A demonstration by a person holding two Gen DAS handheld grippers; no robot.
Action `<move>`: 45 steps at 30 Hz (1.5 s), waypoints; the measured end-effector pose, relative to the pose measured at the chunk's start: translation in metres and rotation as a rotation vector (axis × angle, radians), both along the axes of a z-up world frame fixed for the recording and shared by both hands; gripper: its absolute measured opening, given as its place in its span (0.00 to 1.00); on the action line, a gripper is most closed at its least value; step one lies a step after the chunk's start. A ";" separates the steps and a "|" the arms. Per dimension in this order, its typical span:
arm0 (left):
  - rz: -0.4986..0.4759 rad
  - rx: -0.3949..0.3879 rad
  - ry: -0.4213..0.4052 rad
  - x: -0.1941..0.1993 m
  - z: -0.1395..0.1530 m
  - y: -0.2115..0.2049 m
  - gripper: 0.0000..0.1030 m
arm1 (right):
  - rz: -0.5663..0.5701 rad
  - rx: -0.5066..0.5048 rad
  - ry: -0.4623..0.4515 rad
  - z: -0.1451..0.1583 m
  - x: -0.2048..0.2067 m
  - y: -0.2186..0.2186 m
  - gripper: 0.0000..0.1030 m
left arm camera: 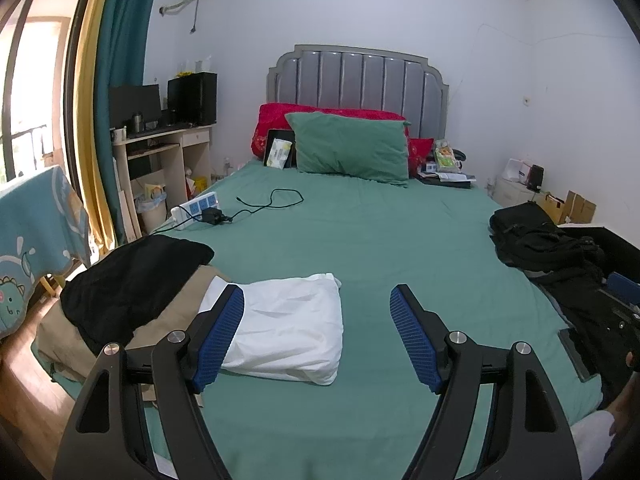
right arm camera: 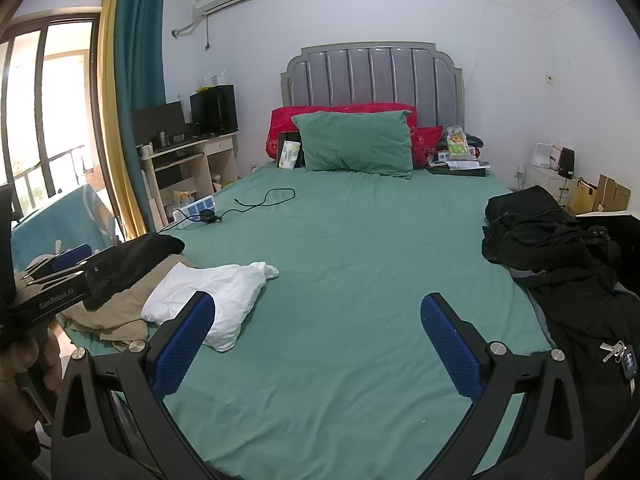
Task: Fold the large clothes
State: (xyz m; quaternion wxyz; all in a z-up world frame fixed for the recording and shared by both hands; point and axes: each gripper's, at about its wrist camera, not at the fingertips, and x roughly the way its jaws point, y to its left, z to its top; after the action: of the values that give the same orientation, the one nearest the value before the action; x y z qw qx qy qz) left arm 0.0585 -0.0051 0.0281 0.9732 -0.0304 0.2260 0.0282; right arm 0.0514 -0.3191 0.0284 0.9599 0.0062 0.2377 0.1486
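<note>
Left wrist view: your left claw (left arm camera: 317, 334) hangs above the near end of the bed (left arm camera: 400, 240), its blue pads (left arm camera: 414, 344) spread wide with nothing between them. A folded white garment (left arm camera: 292, 332) lies on the green sheet at about 11 o'clock from the claw, its near edge partly behind the left pad. At 9 o'clock of it, a black garment (left arm camera: 132, 280) rests on a tan garment (left arm camera: 80, 336), and the white one overlaps the tan one's edge. A heap of black clothes (left arm camera: 552, 248) sits at the bed's right edge, at 2 o'clock.

Right wrist view: your right claw (right arm camera: 318, 346) is likewise wide open and holds nothing, over bare sheet. The white garment (right arm camera: 216, 300) lies at 10 o'clock, the black heap (right arm camera: 560, 264) at 2 o'clock, with keys (right arm camera: 620, 354) on its near part. At 12 o'clock, a green pillow (right arm camera: 356, 144) leans on red pillows (right arm camera: 280, 128) by the headboard (right arm camera: 372, 76). A power strip (right arm camera: 196, 208) and black cable (right arm camera: 264, 198) lie at 11 o'clock.
</note>
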 end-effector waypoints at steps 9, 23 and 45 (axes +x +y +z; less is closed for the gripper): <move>0.000 0.000 0.000 0.000 0.000 -0.001 0.76 | -0.001 0.001 0.000 -0.002 0.000 0.002 0.99; -0.014 0.002 0.000 0.004 0.002 -0.003 0.76 | -0.001 0.000 0.002 -0.003 -0.002 0.003 0.99; -0.039 0.009 0.000 0.004 0.003 0.000 0.76 | -0.005 0.003 0.006 -0.005 -0.002 0.005 0.99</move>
State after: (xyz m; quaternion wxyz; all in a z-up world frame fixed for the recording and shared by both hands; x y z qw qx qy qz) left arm 0.0627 -0.0054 0.0311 0.9737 -0.0219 0.2263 0.0102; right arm 0.0499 -0.3139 0.0234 0.9595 0.0086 0.2402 0.1467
